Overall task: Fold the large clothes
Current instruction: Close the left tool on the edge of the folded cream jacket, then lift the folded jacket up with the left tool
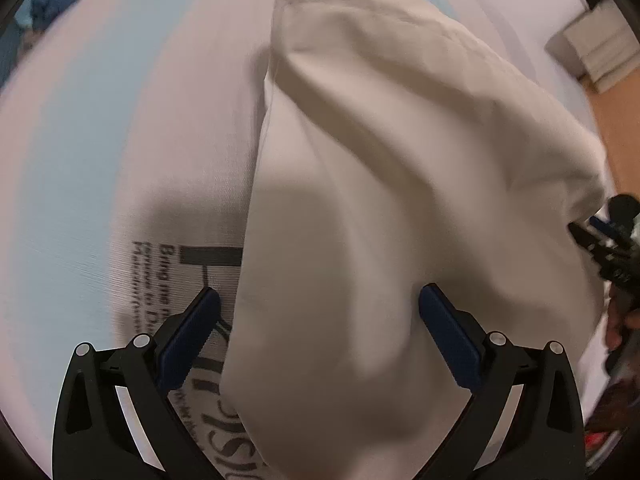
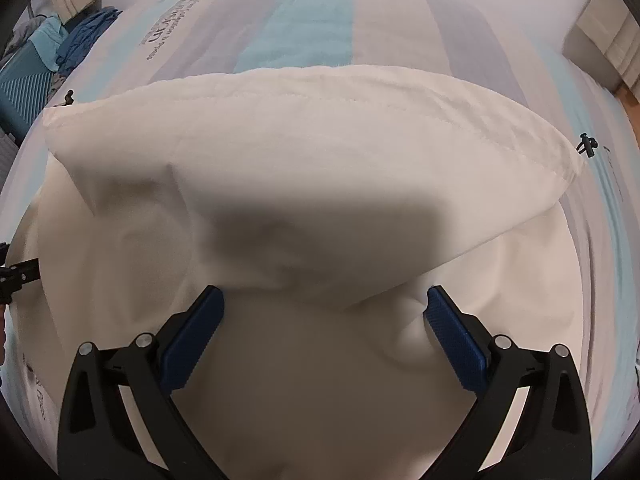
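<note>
A large cream-white garment lies on a striped bed sheet. In the right wrist view the garment has a top layer folded over, with a stitched hem along its far edge. My left gripper is open just above the garment's near left edge, its blue pads apart and empty. My right gripper is open over the garment's near part, empty. The right gripper also shows in the left wrist view at the garment's right edge.
The sheet has white, lilac and light blue stripes with printed black lettering. A blue cloth pile and a teal case lie at the far left. A pale box stands on a wooden floor to the right.
</note>
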`<move>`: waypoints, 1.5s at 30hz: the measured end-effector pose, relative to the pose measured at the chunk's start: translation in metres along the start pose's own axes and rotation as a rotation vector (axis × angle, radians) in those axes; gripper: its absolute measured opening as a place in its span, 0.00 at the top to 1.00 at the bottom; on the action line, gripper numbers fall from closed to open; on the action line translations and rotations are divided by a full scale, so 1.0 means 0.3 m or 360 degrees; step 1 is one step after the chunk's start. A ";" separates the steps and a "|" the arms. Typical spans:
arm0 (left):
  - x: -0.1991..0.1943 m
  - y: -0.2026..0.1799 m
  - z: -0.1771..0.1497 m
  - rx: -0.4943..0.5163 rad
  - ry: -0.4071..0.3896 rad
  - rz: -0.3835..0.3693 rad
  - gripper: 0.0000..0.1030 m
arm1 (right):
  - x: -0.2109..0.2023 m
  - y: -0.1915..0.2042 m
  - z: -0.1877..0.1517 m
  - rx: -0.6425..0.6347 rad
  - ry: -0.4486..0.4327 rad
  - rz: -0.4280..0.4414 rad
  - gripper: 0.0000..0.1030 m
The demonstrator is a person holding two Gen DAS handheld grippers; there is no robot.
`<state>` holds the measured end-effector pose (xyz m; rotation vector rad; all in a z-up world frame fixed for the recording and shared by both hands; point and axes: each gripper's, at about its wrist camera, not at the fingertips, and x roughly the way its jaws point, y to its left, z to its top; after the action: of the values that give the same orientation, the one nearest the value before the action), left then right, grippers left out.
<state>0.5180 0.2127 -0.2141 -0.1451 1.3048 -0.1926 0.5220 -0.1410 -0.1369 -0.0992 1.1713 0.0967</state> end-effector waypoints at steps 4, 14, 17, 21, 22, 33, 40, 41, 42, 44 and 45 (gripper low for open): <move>0.017 0.019 0.001 0.0026 0.0012 -0.0151 0.06 | 0.032 0.028 0.026 0.0009 -0.0008 -0.0014 0.06; 0.039 -0.023 0.033 0.0184 0.0149 -0.0451 0.45 | 0.043 0.034 -0.008 0.0065 -0.0027 -0.0022 0.06; 0.052 -0.040 0.037 0.0220 0.0159 -0.0421 0.52 | 0.049 0.042 -0.005 0.0077 -0.0029 -0.0026 0.06; 0.034 -0.103 0.053 0.0269 0.0143 -0.0374 0.81 | 0.051 0.043 -0.005 0.0087 -0.0035 -0.0025 0.06; 0.027 -0.118 0.049 0.0258 0.0147 -0.0357 0.86 | 0.050 0.042 -0.005 0.0088 -0.0036 -0.0023 0.06; -0.069 -0.231 0.060 0.0144 0.0109 -0.0155 0.90 | 0.035 0.007 -0.026 0.0091 -0.0051 0.0023 0.06; -0.135 -0.359 0.075 0.0128 0.0076 -0.0055 0.91 | 0.047 0.001 -0.037 0.0058 -0.0049 0.0033 0.06; -0.143 -0.375 0.077 0.0133 0.0069 -0.0044 0.91 | 0.050 0.002 -0.041 0.0048 -0.0052 0.0029 0.06; -0.152 -0.391 0.079 0.0125 0.0059 -0.0030 0.91 | 0.053 0.003 -0.044 0.0036 -0.0056 0.0024 0.06; -0.165 -0.411 0.083 0.0102 0.0054 -0.0021 0.91 | 0.055 0.005 -0.048 0.0030 -0.0057 0.0021 0.06; -0.169 -0.418 0.084 0.0082 0.0049 -0.0017 0.91 | 0.052 0.003 -0.048 0.0033 -0.0057 0.0023 0.06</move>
<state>0.5222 0.1015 -0.1329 -0.1056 1.3290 -0.2379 0.5147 -0.1415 -0.1568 -0.0706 1.1369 0.0986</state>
